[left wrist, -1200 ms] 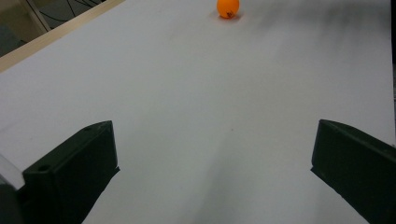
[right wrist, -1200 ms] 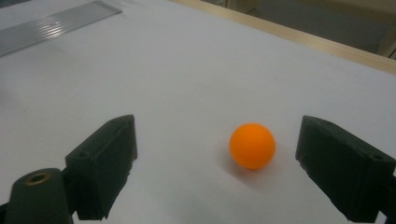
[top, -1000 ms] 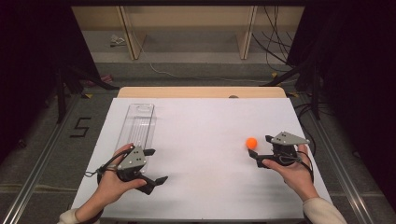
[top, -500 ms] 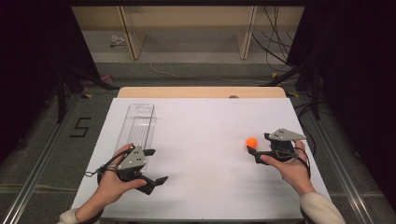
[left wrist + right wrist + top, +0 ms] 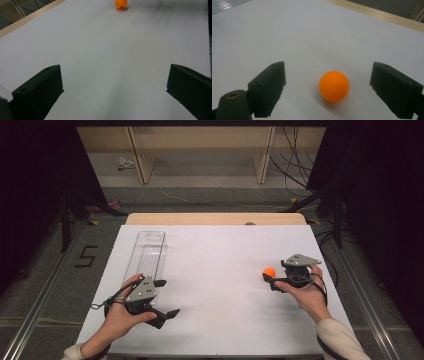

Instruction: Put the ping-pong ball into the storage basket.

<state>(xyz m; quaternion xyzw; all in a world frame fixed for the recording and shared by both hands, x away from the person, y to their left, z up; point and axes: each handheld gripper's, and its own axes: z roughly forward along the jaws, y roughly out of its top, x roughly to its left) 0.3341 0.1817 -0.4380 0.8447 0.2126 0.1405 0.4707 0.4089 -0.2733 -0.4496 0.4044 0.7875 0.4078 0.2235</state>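
The right gripper (image 5: 328, 82) has its jaws spread either side of the orange ball (image 5: 334, 86), lined up to pinch it; the left gripper (image 5: 162, 297) rests, jaws apart

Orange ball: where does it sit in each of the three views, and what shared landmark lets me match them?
High view: the orange ball lies right of centre on the white table, just ahead of the right gripper.
Left gripper view: the ball is far off at the top edge.
Right gripper view: the ball lies low in the picture, between the open jaws.
Shared landmark: the table's wooden far edge.
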